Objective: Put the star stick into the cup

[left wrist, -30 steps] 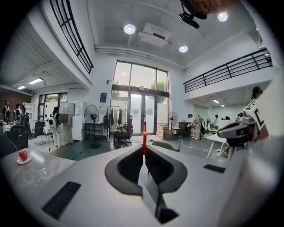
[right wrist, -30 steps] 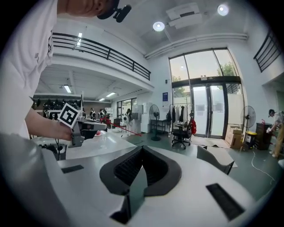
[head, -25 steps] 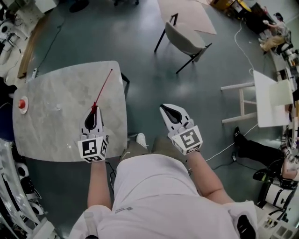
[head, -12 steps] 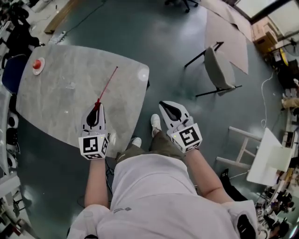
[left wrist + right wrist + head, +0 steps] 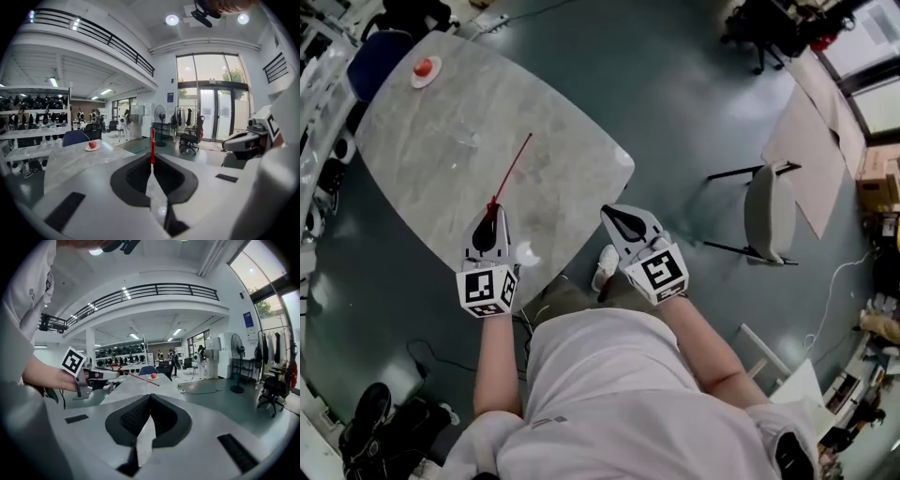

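My left gripper [image 5: 490, 218] is shut on the star stick [image 5: 512, 170], a thin red rod. The rod points away from me over the grey marble table [image 5: 551, 150]. In the left gripper view the stick [image 5: 152, 145] stands up from between the closed jaws [image 5: 152, 162]. Its star end [image 5: 115, 367] shows right by that gripper in the right gripper view. My right gripper [image 5: 613, 215] hangs off the table's near edge, over the floor, shut with nothing in it [image 5: 149, 397]. A faint clear object [image 5: 468, 139] rests mid-table; whether it is the cup is unclear.
A red ball-like thing on a white saucer [image 5: 424, 67] sits at the table's far corner, beside a blue chair [image 5: 386, 49]. A grey chair [image 5: 769, 212] stands on the floor to the right. Shelves and gear line the left side.
The head view has swung, so the table now lies diagonally and higher in the picture. The left gripper still holds the stick; the right gripper has drifted slightly left.
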{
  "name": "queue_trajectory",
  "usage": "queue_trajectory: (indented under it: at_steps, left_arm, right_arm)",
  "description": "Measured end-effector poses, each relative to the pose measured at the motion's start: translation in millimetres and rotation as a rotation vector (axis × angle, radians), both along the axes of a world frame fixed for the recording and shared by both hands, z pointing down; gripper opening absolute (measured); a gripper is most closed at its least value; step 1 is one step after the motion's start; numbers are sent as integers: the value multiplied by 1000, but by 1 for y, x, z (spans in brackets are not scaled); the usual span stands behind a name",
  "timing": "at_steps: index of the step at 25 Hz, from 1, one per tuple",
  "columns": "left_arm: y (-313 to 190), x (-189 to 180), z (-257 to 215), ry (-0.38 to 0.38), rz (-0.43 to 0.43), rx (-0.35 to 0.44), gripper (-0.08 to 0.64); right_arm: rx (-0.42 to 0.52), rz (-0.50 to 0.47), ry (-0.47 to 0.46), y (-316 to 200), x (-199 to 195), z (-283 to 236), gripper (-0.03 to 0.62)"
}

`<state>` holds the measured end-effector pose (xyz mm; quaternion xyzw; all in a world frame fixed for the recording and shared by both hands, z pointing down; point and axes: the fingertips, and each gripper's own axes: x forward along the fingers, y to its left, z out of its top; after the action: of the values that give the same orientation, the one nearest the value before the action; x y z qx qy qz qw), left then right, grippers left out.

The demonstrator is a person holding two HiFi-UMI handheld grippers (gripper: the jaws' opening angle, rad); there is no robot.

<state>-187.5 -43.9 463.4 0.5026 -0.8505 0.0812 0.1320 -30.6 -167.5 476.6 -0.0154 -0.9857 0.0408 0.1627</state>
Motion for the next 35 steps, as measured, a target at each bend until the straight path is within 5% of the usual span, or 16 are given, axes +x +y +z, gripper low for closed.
queue_trajectory:
  at_steps: [12,35]
  left_arm:
    - [25,-44,-14,-31,-220,-53,17]
    - [52,-194,40,72,-271,-137,17]
  right_arm:
    - [-71,-171,55,-13,-62,15,11]
    - [-70,-133,182,-12,-160,44,11]
